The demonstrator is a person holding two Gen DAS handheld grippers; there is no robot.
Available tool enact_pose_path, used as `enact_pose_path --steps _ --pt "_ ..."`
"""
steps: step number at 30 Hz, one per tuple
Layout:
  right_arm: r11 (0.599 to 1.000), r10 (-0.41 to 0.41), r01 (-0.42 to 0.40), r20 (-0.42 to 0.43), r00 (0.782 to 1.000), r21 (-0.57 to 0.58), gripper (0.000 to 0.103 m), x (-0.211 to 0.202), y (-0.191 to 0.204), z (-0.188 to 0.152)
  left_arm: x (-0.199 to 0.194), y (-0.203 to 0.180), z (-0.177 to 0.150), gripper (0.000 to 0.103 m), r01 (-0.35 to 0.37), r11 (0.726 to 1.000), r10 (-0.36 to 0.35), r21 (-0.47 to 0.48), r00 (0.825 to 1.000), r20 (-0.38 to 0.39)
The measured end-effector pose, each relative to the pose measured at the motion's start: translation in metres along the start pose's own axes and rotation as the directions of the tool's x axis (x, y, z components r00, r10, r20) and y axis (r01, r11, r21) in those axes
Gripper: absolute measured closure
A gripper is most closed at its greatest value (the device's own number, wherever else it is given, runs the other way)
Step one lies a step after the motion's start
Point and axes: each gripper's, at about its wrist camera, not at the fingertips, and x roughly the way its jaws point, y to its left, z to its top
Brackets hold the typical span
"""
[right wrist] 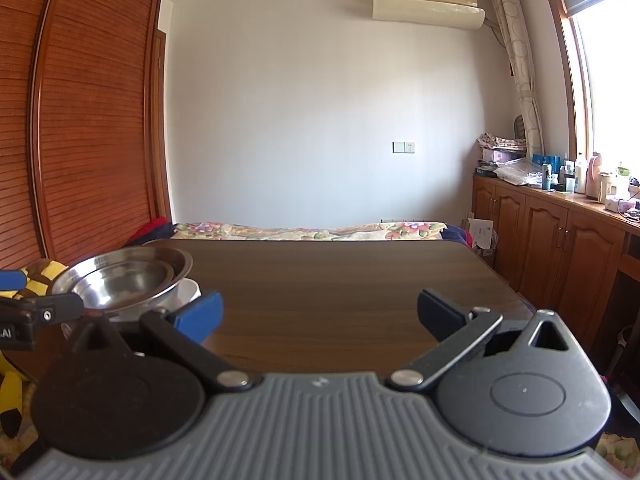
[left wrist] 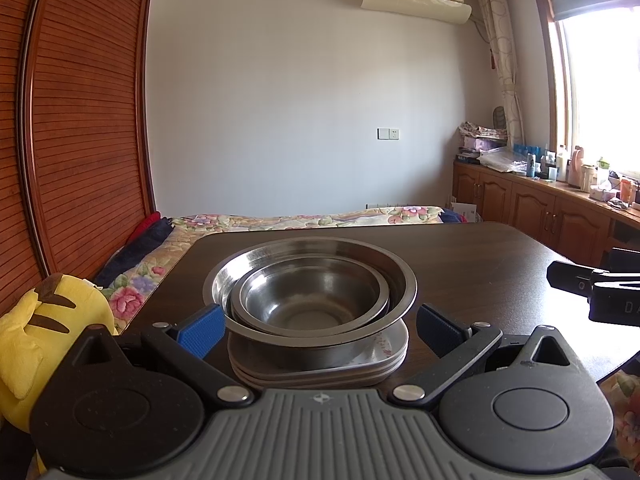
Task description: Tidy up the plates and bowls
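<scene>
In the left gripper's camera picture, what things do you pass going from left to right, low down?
Yellow plush toy → stack of metal bowls and plates on the dark table → the right gripper → wooden cabinets.

Left black two-finger gripper with blue ribbed pads (left wrist: 320, 330) sits level and low, its jaws spread wide, one blue pad (left wrist: 202, 330) to each side and neither pressing on anything. Right black two-finger gripper with blue pads (right wrist: 320, 316) is level as well, jaws parted wide, nothing between them. It shows at the right edge of the left camera's view.
</scene>
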Motion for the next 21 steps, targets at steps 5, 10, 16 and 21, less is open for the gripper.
enact_pose_path --steps 5,10,16,21 --pt "1.0 0.001 -0.001 -0.001 1.0 0.003 0.0 -0.0001 -0.001 -0.0002 0.0006 -0.0019 -0.0011 0.0 0.002 1.0 -0.002 0.001 1.0 -0.002" --pt "1.0 0.0 0.0 -0.001 1.0 0.004 0.0 -0.0002 -0.0017 -0.0001 0.001 -0.0029 -0.0014 0.0 0.004 1.0 -0.004 0.001 1.0 -0.005" --pt "1.0 -0.002 0.002 0.0 1.0 0.003 0.0 0.0001 -0.002 -0.0001 0.0017 -0.0017 -0.0012 0.0 0.007 1.0 -0.007 0.004 1.0 -0.007" --pt "1.0 -0.001 0.001 -0.002 1.0 0.003 0.0 0.0002 -0.0022 -0.0002 0.0014 -0.0016 -0.0012 0.0 0.009 1.0 -0.009 0.004 1.0 -0.008"
